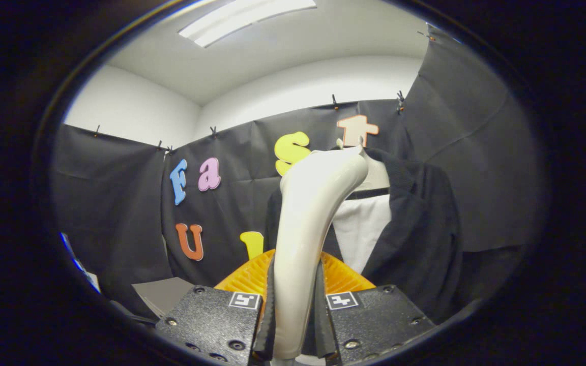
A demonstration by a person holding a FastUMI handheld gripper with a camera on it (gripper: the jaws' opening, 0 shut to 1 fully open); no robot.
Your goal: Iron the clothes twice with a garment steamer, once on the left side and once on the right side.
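Note:
My gripper (295, 300) is shut on the white garment steamer (308, 223), both fingers pressing on its handle. The handle rises between the fingers and curves toward the clothes, its head hiding part of them. Beyond the fingers hangs a dark jacket (420, 229) over a white shirt (361, 229) on a pale form. The steamer's head stands level with the jacket's collar; I cannot tell if it touches the cloth. An orange ribbed part (341, 277) shows just behind the handle, above the fingers.
Black cloth (115, 203) walls the booth behind and to both sides of the jacket. A grey flat surface (163, 295) lies low beside the fingers. White walls and a ceiling light (244, 18) are above.

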